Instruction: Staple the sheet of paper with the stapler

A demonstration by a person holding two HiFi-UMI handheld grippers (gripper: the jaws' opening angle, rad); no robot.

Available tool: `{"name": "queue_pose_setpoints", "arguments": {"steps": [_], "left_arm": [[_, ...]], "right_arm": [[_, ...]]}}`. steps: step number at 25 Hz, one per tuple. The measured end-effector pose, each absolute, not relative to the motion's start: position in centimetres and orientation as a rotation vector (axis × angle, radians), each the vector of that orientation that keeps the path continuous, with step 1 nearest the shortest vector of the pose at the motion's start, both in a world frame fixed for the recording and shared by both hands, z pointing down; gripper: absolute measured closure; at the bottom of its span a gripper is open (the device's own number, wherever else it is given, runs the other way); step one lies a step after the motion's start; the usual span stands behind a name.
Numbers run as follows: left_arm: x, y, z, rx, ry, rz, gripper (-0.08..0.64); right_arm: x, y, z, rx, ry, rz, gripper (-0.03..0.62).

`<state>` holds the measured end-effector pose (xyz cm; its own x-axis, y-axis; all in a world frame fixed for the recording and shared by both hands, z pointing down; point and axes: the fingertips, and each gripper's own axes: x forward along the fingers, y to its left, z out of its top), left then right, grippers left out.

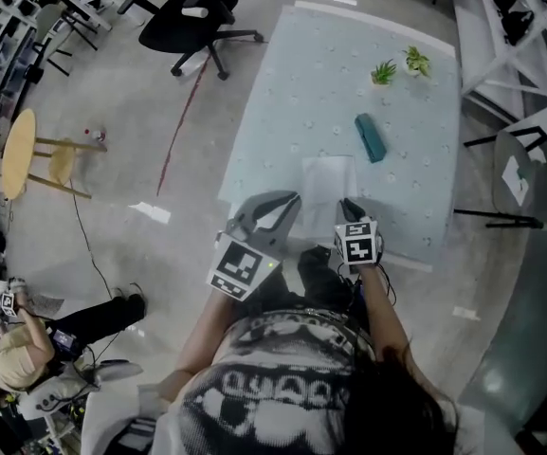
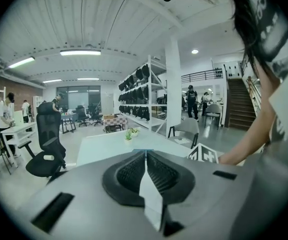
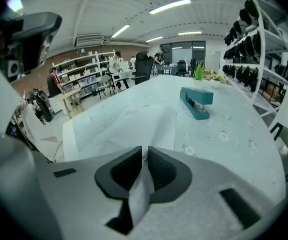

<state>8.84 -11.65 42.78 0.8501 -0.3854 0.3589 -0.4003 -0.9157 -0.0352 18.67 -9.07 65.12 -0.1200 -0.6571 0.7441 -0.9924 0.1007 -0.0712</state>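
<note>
A white sheet of paper (image 1: 327, 176) lies at the near edge of the pale blue table (image 1: 292, 93). Just beyond it rests the teal stapler (image 1: 370, 137), untouched. My right gripper (image 1: 346, 205) meets the sheet's near right corner. In the right gripper view its jaws (image 3: 144, 151) are closed on the paper (image 3: 129, 126), which rises in creases toward them, and the stapler (image 3: 197, 102) lies further off. My left gripper (image 1: 290, 200) hovers at the table's near edge, left of the sheet. Its jaws (image 2: 145, 154) are shut with nothing in them.
Two small green plants (image 1: 383, 72) stand at the table's far side. A black office chair (image 1: 197, 17) is beyond the far left corner, and a grey chair (image 1: 529, 173) stands to the right. A wooden stool (image 1: 22, 150) and a seated person (image 1: 27, 349) are on the floor at left.
</note>
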Motion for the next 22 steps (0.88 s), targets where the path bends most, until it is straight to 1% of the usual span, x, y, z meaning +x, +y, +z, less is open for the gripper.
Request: {"name": "queue_pose_setpoints", "arguments": {"steps": [6, 12, 22], "left_arm": [[9.3, -11.1, 43.1, 2.968, -0.700, 0.552, 0.551], [10.1, -10.7, 42.9, 2.963, -0.726, 0.526, 0.551], [12.8, -9.7, 42.7, 2.990, -0.678, 0.488, 0.551]], "right_arm": [[18.7, -9.2, 65.5, 1.534, -1.888, 0.779, 0.580], [19.0, -9.0, 65.2, 1.473, -1.946, 0.855, 0.586], [24.1, -7.5, 63.9, 1.381, -1.944, 0.882, 0.588]]}}
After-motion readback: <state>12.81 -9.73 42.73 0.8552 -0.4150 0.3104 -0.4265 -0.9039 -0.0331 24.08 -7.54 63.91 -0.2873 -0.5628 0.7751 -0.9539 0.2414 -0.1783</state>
